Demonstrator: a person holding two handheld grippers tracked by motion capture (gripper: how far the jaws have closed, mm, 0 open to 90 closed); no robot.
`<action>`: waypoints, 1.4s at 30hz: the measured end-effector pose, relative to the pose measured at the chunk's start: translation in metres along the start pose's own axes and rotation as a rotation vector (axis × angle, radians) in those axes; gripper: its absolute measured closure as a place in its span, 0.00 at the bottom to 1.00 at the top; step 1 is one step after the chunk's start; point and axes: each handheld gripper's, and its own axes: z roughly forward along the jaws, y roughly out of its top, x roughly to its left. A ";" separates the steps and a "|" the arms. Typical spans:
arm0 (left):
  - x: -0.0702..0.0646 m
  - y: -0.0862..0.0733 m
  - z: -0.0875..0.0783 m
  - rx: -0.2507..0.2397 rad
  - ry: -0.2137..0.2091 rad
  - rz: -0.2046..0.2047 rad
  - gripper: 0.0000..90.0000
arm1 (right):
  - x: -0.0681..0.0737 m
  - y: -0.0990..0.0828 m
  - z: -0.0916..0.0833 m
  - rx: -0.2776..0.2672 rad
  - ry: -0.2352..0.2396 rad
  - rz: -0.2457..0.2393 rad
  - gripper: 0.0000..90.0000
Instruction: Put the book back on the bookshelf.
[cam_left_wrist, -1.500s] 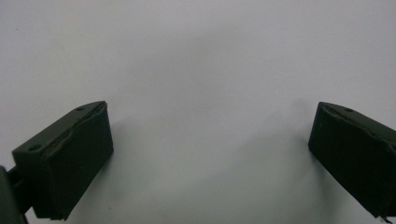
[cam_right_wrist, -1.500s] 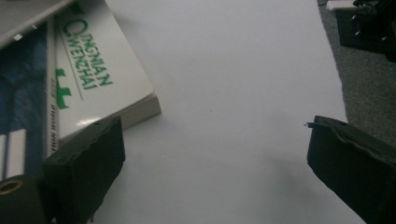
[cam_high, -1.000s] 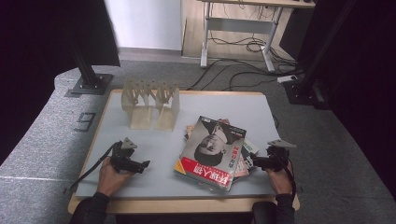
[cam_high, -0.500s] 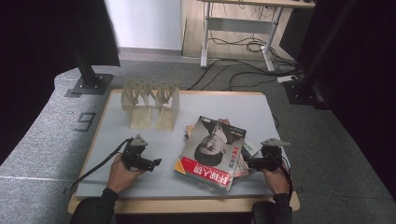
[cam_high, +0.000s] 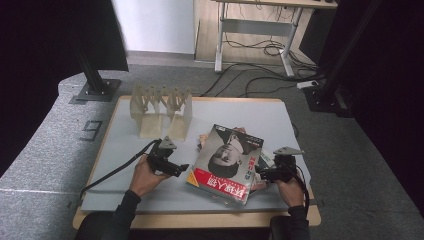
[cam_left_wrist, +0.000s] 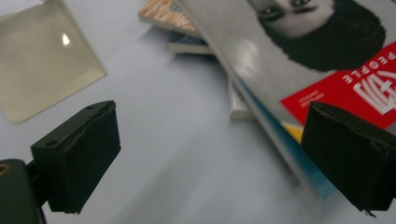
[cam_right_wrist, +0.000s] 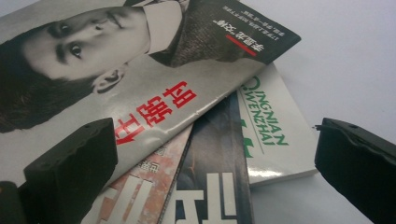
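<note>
Both tools, left tool (cam_high: 181, 170) and right tool (cam_high: 261, 174), gape open flanking the glossy portrait-cover magazine (cam_high: 227, 162) near the counter's (cam_high: 125, 200) front edge, probably to square the stack.

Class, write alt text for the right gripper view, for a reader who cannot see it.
A fanned pile of magazines lies on a pale table, topped by a magazine with a portrait cover and red characters. The right gripper faces the pile, its two black jaws wide apart at the bottom corners.
</note>
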 end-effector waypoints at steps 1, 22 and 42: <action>-0.001 0.004 0.003 -0.001 -0.010 0.001 0.05 | 0.001 0.000 0.001 0.001 0.000 -0.001 0.00; -0.010 0.018 0.043 0.015 -0.118 0.016 0.16 | 0.018 0.010 0.022 0.022 0.033 -0.013 0.02; -0.019 0.016 0.060 0.034 -0.200 0.003 0.21 | 0.019 0.020 0.043 0.036 0.071 -0.029 0.02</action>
